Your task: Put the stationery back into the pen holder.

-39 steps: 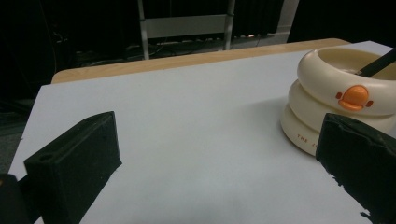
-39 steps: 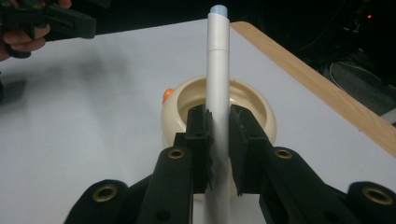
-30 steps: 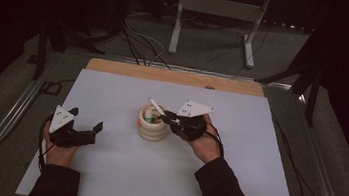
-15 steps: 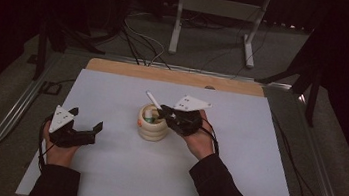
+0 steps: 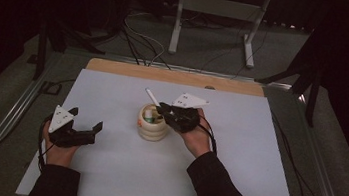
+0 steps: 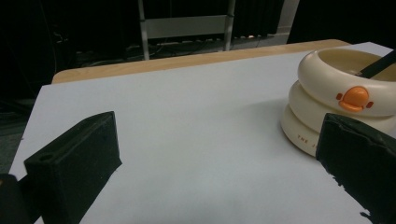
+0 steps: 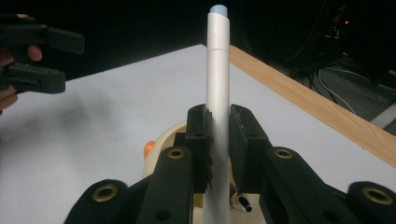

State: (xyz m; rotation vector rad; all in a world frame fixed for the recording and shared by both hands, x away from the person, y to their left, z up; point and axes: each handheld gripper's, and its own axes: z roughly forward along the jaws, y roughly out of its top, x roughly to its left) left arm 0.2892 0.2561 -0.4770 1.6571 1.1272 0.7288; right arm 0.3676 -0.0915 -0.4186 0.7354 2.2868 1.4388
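Nearest the person, the left gripper (image 5: 89, 131) rests on the white desk (image 5: 102, 180), well to the left of the cream, ring-stacked plastic pen pot with an orange duck bill on its side (image 5: 153, 125). Its jaws stand wide apart with nothing between them, so it gives the pot no support.

Just right of the pot, the right gripper (image 7: 218, 135) has its jaws clamped on a slim white plastic marker with a pale blue end cap (image 7: 218, 88). The marker's lower end sits over or just inside the pot's mouth, and its capped end slants up and away from the pot toward the desk's far wooden edge (image 5: 175, 76).

The main risk looks to be the pot itself: it is light and unheld, so a sideways push from the marker against the rim, or against the green-and-white things already standing inside (image 5: 149, 116), could tip it or slide it. The grip sits low on a smooth round barrel, so the marker may also swivel between the pads. Whether its tip is past the rim is hard to tell in the dim light.
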